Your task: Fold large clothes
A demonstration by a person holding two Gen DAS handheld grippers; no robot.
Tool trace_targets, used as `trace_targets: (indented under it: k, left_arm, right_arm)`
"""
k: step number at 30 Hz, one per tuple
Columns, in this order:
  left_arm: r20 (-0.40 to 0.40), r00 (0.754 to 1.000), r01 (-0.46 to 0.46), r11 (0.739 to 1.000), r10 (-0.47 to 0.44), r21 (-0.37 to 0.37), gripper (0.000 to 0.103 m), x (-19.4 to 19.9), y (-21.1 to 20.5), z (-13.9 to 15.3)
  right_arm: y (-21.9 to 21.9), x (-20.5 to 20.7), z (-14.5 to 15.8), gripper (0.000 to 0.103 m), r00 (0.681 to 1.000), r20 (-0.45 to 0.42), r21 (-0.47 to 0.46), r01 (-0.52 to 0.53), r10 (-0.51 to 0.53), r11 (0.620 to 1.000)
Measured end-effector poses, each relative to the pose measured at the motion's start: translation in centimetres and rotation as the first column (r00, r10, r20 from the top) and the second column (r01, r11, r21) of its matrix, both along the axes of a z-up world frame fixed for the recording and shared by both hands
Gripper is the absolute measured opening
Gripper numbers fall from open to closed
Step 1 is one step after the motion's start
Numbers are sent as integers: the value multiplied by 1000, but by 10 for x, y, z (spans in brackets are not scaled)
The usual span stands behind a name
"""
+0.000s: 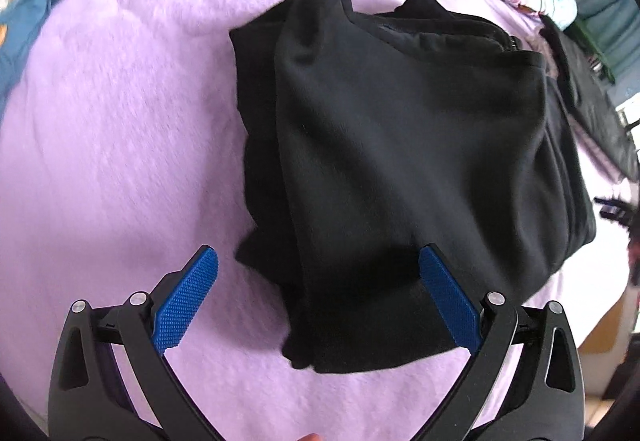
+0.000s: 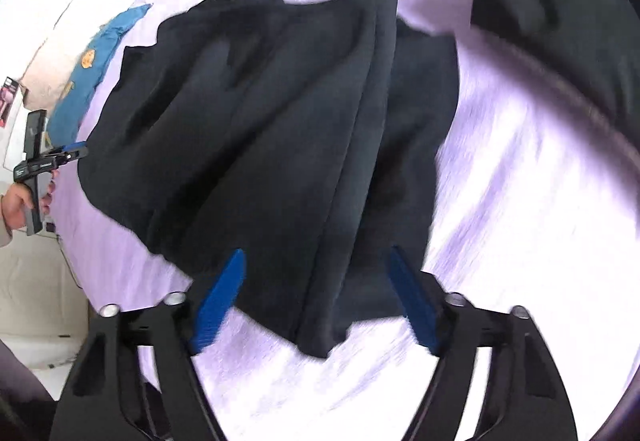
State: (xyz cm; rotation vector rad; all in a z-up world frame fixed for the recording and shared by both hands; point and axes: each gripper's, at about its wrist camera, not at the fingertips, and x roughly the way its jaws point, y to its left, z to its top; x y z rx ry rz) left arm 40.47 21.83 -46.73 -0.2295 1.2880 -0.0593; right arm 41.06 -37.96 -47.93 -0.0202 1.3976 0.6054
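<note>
Bright, soft daylight washes both fisheye views. The lilac bed cover (image 2: 520, 201) smears with motion blur right of the black garment (image 2: 260, 145), whose folds sink into featureless dark. Edges curve and vignette black.

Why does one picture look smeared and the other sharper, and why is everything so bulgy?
Right wrist view: motion blur streaks the lilac fleece blanket and softens the folded black fleece garment. Left wrist view: crisper, the garment's edges only slightly soft. Both views: the fisheye lens bows everything, with dark corners.
</note>
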Motion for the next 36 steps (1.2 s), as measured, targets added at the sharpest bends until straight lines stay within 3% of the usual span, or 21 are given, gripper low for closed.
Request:
trace_targets:
  k: [2, 5, 7, 10, 14, 15, 18, 21, 26, 31, 34, 36]
  left_arm:
    - [-8, 1000, 12, 1000, -12, 18, 97, -3, -3, -5]
    - [-30, 1000, -5, 999, 4, -48, 97, -3, -2, -12]
    - [-36, 999, 7, 999, -9, -47, 97, -2, -4, -16]
    - [-26, 999, 24, 998, -25, -53, 90, -1, -10, -18]
    - [-41, 999, 21, 997, -24, -78, 66, 3, -17, -18]
    - [-45, 999, 25, 996, -29, -88, 55, 2, -17, -19]
    - [-74, 996, 43, 997, -48, -68, 42, 2, -25, -24]
    - [-84, 995, 44, 997, -49, -67, 32, 7, -27, -24]
    - [-67, 995, 64, 996, -68, -64, 28, 7, -22, -14]
    - [-44, 998, 45, 996, -49, -81, 28, 2, -13, -4]
    - [-28, 999, 21, 995, -23, -93, 28, -1, -7, -1]
    - [-43, 999, 6, 996, -10, -89, 28, -9, 2, -7]
  right_arm:
    - [7, -9, -12, 63, 1000, -10, 24, -6, 6, 1000]
    - [18, -2, -22, 63, 1000, -19, 67, 17, -16, 998]
    - [19, 0, -26, 63, 999, -31, 72, 31, -29, 997]
    - [15, 4, -26, 62, 999, -37, 97, 22, -19, 995]
    - [23, 12, -17, 27, 999, -48, 155, -10, 18, 988]
    - [24, 12, -17, 24, 998, -55, 173, -17, 27, 985]
    - [30, 14, -22, 15, 995, -85, 172, -27, 43, 985]
    - [35, 15, -15, 12, 996, -50, 117, -72, 78, 990]
    - [22, 14, 4, 12, 996, 13, 37, -83, 83, 996]
    - [17, 11, 25, 11, 997, 49, 36, -66, 64, 997]
    - [7, 10, 15, 11, 1000, 21, 33, -22, 21, 999]
    - [5, 7, -8, 11, 1000, -29, 6, 12, -12, 1000]
